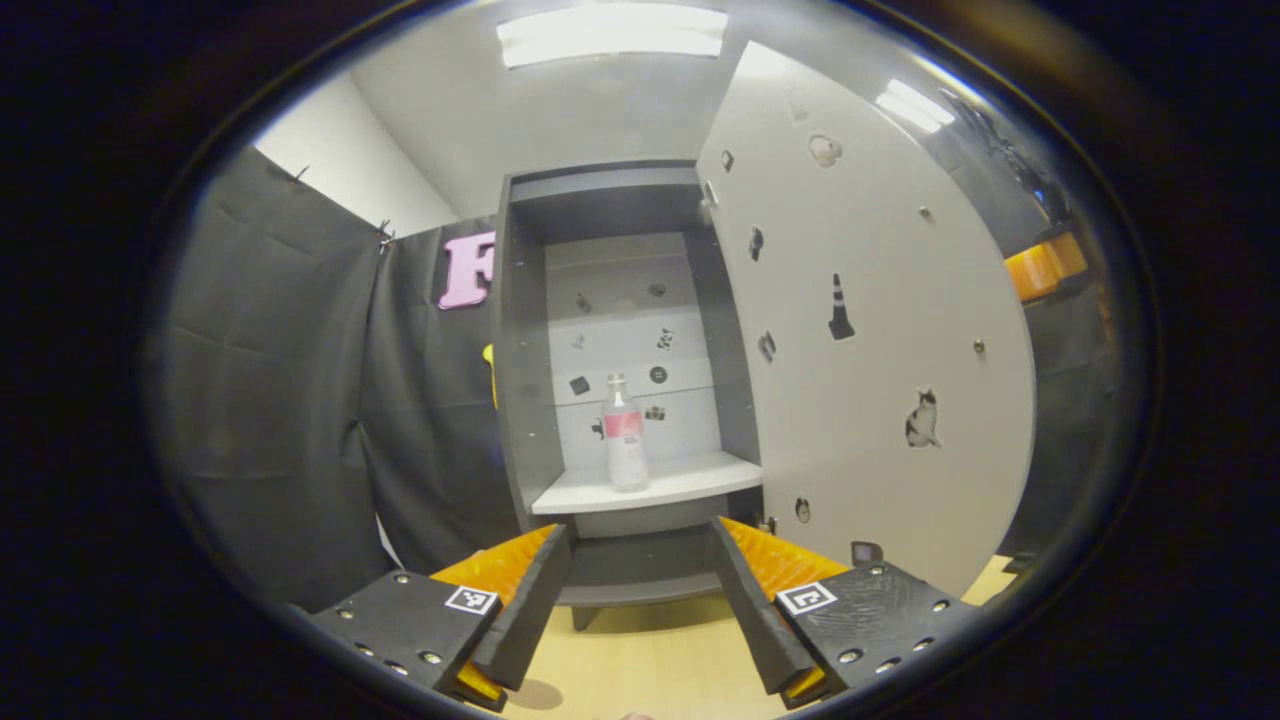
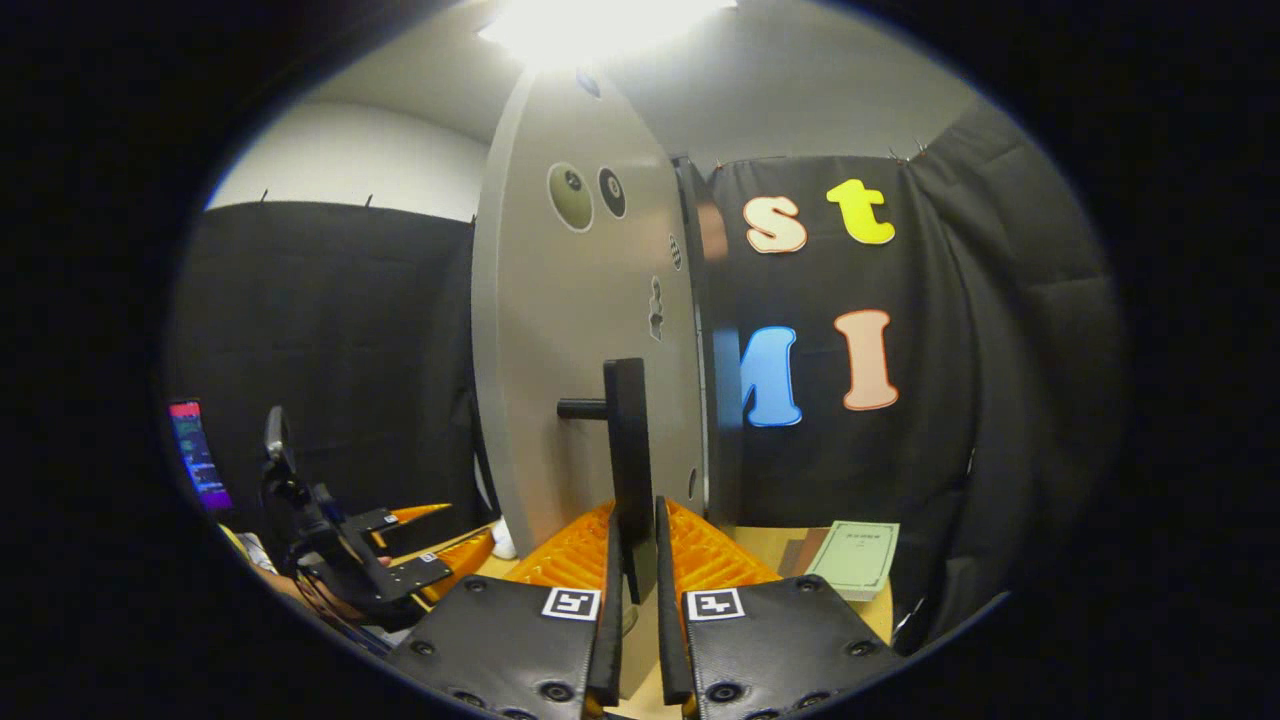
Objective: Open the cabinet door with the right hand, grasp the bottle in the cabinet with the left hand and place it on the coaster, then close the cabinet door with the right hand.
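Observation:
The grey cabinet [image 1: 525, 380] stands open, its door [image 1: 880, 330] swung out to the right. A clear bottle [image 1: 625, 435] with a pink label and white cap stands upright on the white shelf [image 1: 690, 480] inside. My left gripper [image 1: 640, 530] is open and held level in front of the cabinet, below and short of the bottle. In the right gripper view, my right gripper [image 2: 635, 525] is shut on the black door handle [image 2: 628, 440], one finger on each side. A round brown patch [image 1: 535, 693] on the table may be the coaster.
The wooden table [image 1: 640, 650] runs under the cabinet. A green notebook [image 2: 855, 555] lies on the table right of the door. The left gripper [image 2: 400, 565] and the hand holding it show at lower left in the right gripper view, near a lit phone screen [image 2: 195, 455].

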